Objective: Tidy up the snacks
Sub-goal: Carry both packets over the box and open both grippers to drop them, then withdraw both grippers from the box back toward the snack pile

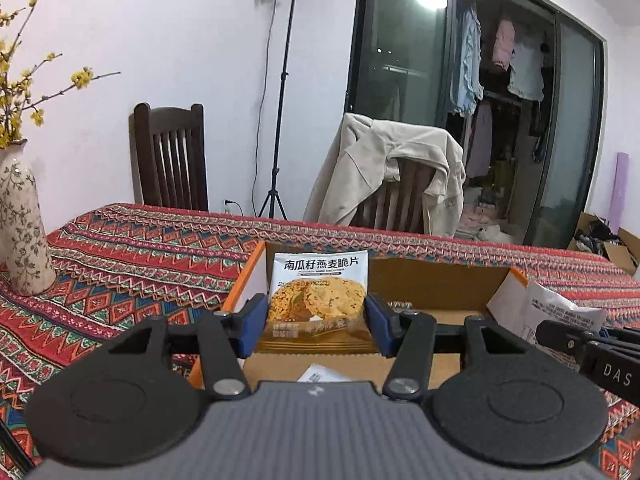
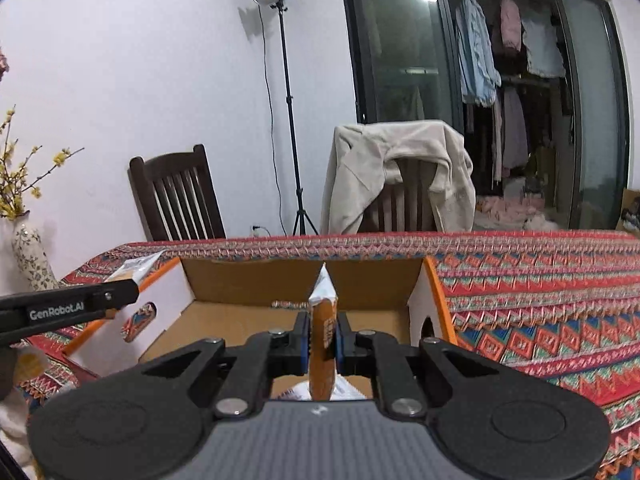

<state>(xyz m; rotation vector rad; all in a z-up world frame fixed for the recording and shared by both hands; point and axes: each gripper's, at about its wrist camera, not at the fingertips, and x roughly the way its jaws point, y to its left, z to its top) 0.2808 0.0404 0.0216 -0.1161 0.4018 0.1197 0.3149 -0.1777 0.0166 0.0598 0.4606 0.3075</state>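
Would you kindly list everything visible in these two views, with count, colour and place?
snack packets: two held, white and orange, one in each gripper, left one face-on, right one edge-on
loose packets: at least one, white, on the box floor
cardboard box: one, brown with orange edges, open on the table
tablecloth: one, red patterned, covering the table
vase: one, cream floral with yellow blossom branches, table's left end
chairs: two, dark wood, behind the table, one bare, one under a beige jacket
light stand: one, black, by the wall
hanging clothes: several, pale, behind the glass doors
left gripper: black, blue pads, jaws on a packet
right gripper: black, jaws pinching a packet
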